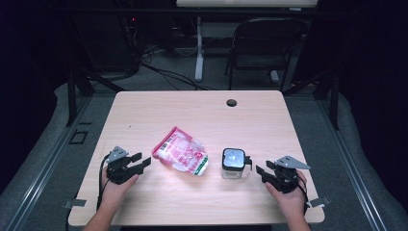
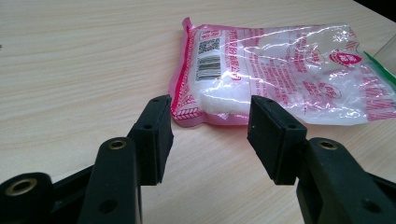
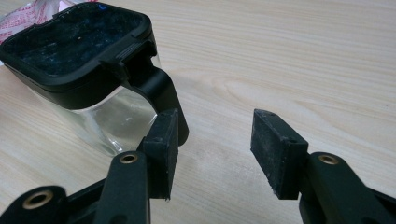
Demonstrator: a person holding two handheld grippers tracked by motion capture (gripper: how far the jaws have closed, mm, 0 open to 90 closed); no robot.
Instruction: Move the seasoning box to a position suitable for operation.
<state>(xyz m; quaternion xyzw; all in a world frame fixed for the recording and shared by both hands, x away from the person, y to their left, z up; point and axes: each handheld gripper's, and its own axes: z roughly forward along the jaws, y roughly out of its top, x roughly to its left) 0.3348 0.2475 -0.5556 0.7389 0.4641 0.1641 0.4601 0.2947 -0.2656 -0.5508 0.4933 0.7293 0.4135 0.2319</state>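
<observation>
A light wooden desk (image 1: 192,110) with rounded corners is seen from above, and two things are laid on its near half. A pink and clear plastic packet (image 1: 181,153) is placed flat, left of the middle and turned at a slant, with its pink sealed end pointing up and left. A clear glass jar (image 1: 234,163) with a black lid is set upright to the right of the packet, near it but apart from it, with a black clasp at its right side.

The left gripper (image 1: 143,160) is held low at the near left, just beside the packet's near left end. In the left gripper view its fingers (image 2: 156,135) are seen set apart, with nothing clamped between them; the packet's pink sealed corner (image 2: 187,109) is framed in the gap, just ahead of the tips and not touched. A barcode and white contents are shown through the clear film.

The right gripper (image 1: 261,171) is held low at the near right, just right of the jar. In the right gripper view its fingers (image 3: 275,149) are likewise spread, with bare desk between them; the jar's black clasp (image 3: 161,91) is seen just beyond the tip of the finger at the left of that view, and whether it is touched cannot be told.

Open room is left across the whole far half of the desk, up to a small round hole (image 1: 231,102) near the far edge. Bare strips are also left along the near edge and beyond each hand towards the side edges. A folding chair (image 1: 262,45) is stood on the floor beyond the desk.
</observation>
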